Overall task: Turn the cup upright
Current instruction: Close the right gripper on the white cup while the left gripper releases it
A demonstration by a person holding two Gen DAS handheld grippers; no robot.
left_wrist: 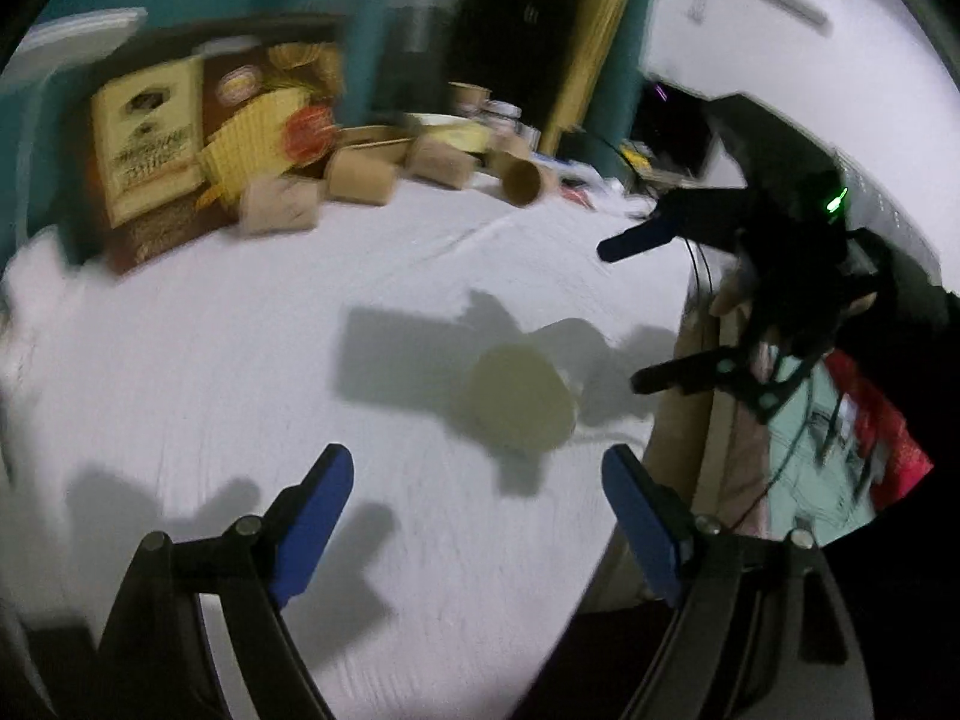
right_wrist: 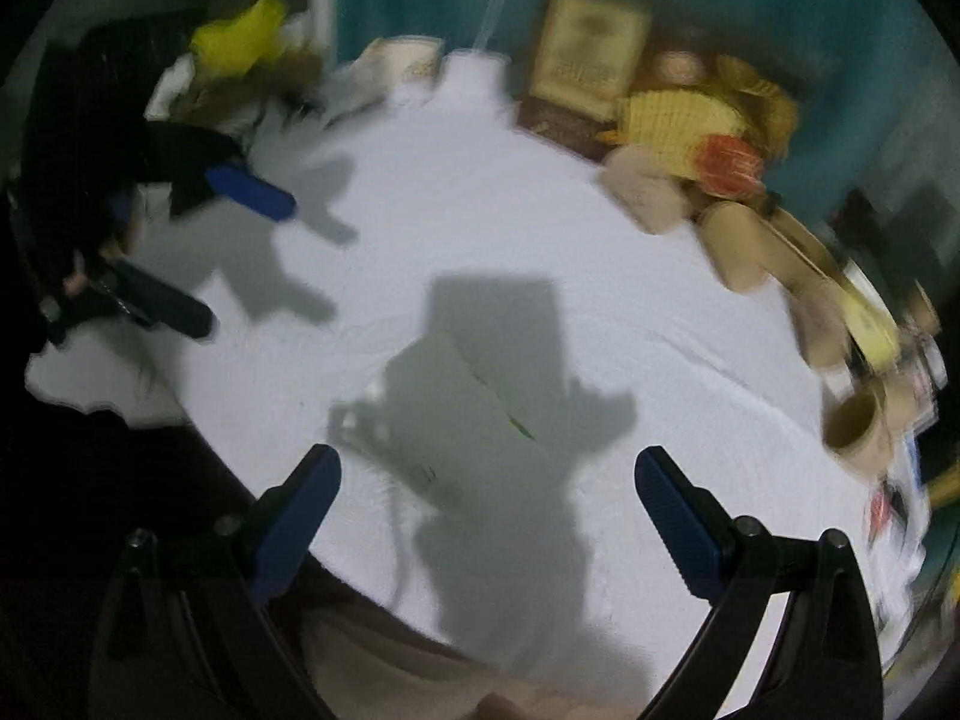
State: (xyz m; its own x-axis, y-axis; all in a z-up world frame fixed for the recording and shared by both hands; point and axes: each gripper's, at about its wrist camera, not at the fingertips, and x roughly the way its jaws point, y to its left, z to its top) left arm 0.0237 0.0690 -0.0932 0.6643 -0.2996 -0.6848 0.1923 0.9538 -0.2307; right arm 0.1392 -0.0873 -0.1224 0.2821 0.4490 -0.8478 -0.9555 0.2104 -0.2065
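A pale cup (left_wrist: 519, 405) sits on the white table (left_wrist: 240, 360), in shadow and blurred; which way up it stands I cannot tell. My left gripper (left_wrist: 477, 453) is open, its blue pads just short of the cup, one to each side, and nothing is between them. My right gripper (left_wrist: 624, 318) hovers open to the right of the cup, at the table's edge. In the right wrist view the same cup (right_wrist: 456, 420) lies just beyond my open right gripper (right_wrist: 487, 455), and the left gripper (right_wrist: 246, 264) stands open at the left.
Several brown paper cups (left_wrist: 360, 177) line the table's back, one lying on its side (left_wrist: 525, 180). Printed boxes (left_wrist: 150, 150) lean behind them. The table edge (left_wrist: 660, 438) runs close on the right. Yellow clutter (right_wrist: 240, 36) sits at the far left corner.
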